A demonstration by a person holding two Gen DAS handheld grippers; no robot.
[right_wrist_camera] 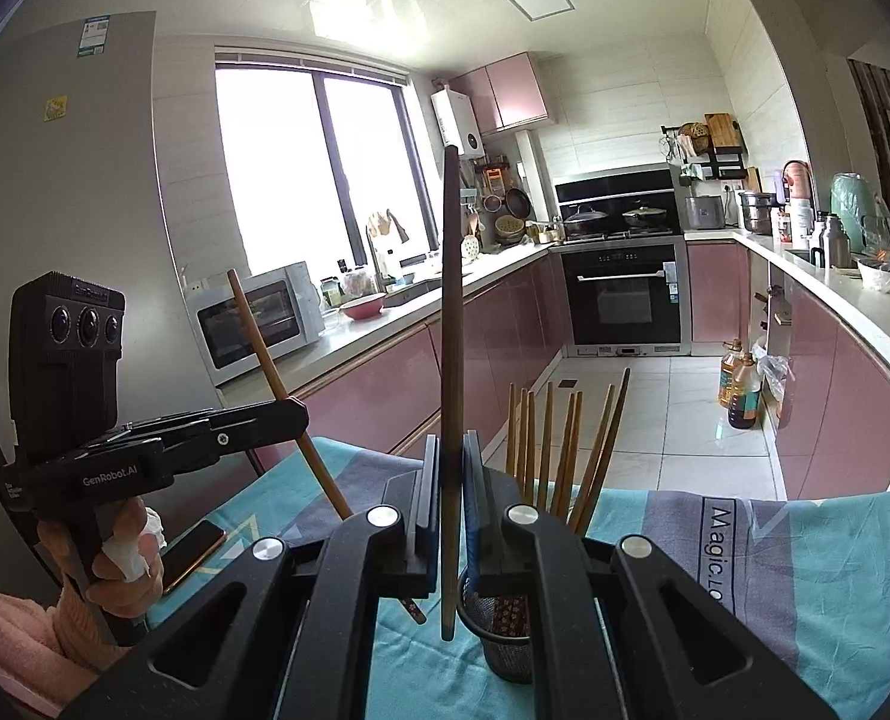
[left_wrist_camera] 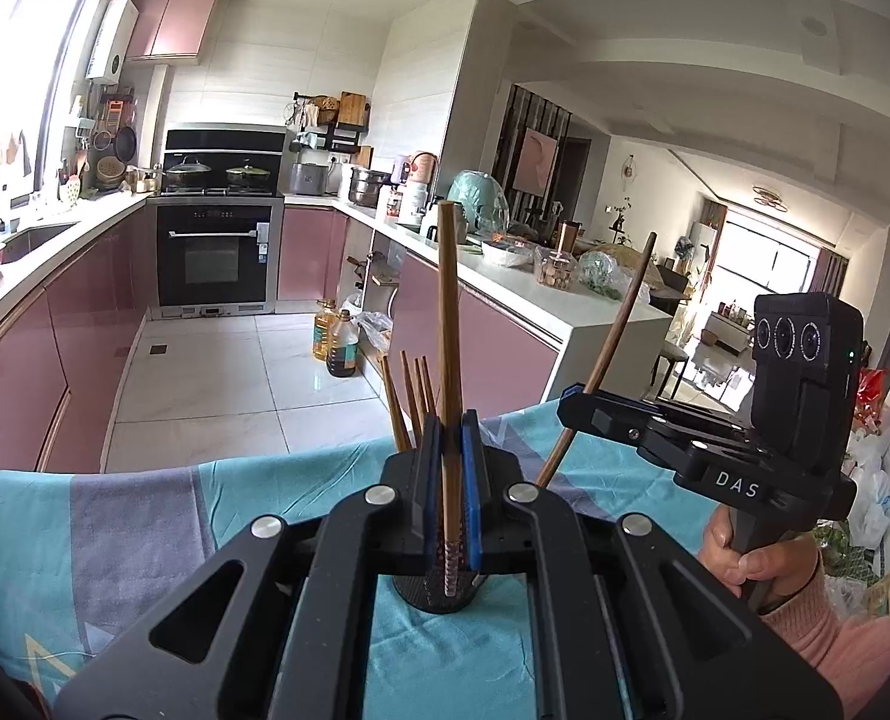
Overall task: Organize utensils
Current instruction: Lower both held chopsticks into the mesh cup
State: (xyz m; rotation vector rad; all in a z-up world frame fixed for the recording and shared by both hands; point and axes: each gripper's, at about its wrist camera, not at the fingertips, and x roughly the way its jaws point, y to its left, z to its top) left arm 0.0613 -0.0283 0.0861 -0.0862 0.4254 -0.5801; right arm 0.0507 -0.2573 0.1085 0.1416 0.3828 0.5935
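Left wrist view puts my left claw [left_wrist_camera: 450,474] closest, clenched on one chopstick [left_wrist_camera: 447,324] that stands nearly upright between the blue pads, its patterned lower end hanging just over the mouth of the dark mesh holder [left_wrist_camera: 439,597] below. From the right wrist view, my right claw [right_wrist_camera: 451,480] is likewise clamped on its own chopstick [right_wrist_camera: 451,360], whose tip hangs beside the holder's [right_wrist_camera: 505,642] near rim rather than over the opening, as far as I can judge. The holder sits on the blue and grey cloth [left_wrist_camera: 145,516] covering the worktop, and a bunch of chopsticks [right_wrist_camera: 565,450] already leans inside it, fanned toward the far side. I read the step in hand as dropping these two sticks in with the rest. To do it well I would lower one claw at a time, left first since it looks better lined up, keeping the stick upright and aiming for the free near part of the opening so it does not jam against the leaning bunch. I would loosen only once the tip is well inside the rim; the holder looks light and could tip if nudged sideways. The two claws are near each other, so I would keep the waiting one clear. A phone [right_wrist_camera: 193,552] lies on the cloth off to the left; beyond are the kitchen floor [left_wrist_camera: 217,372] and oven [left_wrist_camera: 214,252].
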